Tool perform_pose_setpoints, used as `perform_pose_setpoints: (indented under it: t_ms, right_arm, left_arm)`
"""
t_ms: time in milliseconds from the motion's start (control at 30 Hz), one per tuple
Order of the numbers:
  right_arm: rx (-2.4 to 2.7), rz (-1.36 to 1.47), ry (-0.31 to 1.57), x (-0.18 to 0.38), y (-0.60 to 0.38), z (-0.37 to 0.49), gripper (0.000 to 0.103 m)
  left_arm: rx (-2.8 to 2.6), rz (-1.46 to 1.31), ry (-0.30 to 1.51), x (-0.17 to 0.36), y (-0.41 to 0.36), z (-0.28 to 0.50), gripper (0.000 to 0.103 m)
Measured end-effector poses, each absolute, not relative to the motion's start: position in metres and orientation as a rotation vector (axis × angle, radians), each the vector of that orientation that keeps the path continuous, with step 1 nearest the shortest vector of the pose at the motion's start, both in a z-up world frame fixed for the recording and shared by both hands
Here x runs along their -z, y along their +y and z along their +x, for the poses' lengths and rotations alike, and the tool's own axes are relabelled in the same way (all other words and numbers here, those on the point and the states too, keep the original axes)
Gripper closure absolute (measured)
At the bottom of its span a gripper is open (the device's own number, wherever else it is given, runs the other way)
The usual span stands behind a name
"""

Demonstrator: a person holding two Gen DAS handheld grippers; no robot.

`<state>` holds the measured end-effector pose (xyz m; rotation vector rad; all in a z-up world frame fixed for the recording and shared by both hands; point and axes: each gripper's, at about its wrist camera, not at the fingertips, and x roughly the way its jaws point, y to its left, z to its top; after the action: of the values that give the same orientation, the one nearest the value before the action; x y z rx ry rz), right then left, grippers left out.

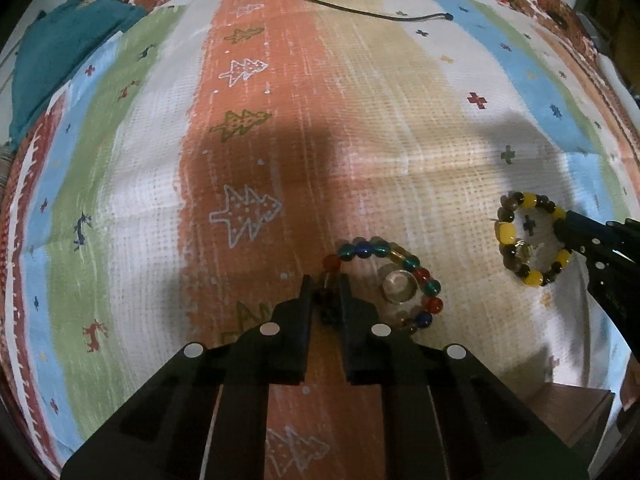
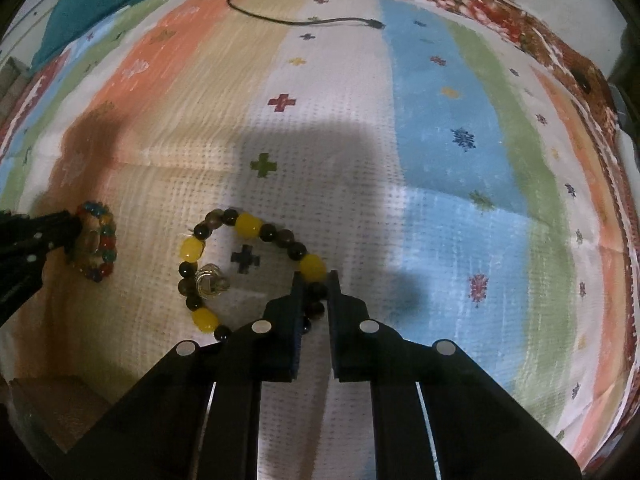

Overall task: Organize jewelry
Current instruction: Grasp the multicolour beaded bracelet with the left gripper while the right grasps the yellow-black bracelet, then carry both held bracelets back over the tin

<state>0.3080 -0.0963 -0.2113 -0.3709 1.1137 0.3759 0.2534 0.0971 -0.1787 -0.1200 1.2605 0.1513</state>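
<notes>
Left tongs (image 1: 325, 286) pinch multicolour bracelet (image 1: 416, 268) | right tongs (image 2: 314, 282) pinch yellow-brown bracelet (image 2: 248, 226)

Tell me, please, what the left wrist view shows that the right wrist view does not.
Only the left wrist view shows the left gripper closed on the multicoloured bracelet, with a pale ring lying inside it. Only the right wrist view shows the right gripper closed on the yellow-and-brown bracelet, a gold ring within its loop. Both show both bracelets, the striped cloth, the black cable and the teal fabric.
</notes>
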Motion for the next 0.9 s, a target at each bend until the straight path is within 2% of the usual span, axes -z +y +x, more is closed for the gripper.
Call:
perform_pose_setpoints:
  t_ms: [267,633,900]
  right_arm:
    - [-0.426,-0.33,1.017,0.185,-0.092,0.298,0.092]
    - [-0.506,-0.24,0.965,0.147,-0.094,0.277,0.092]
    - [-0.521,-0.224,0.961,0.141,-0.097,0.261,0.092]
  left_arm:
    - [-0.121,-0.175,1.216,0.152,0.102,0.249,0.094]
    - [-0.079,-0.206,1.135,0.115,0.083,0.233,0.094]
    - [-0.037,-0.224,1.085,0.089,0.071,0.218,0.094]
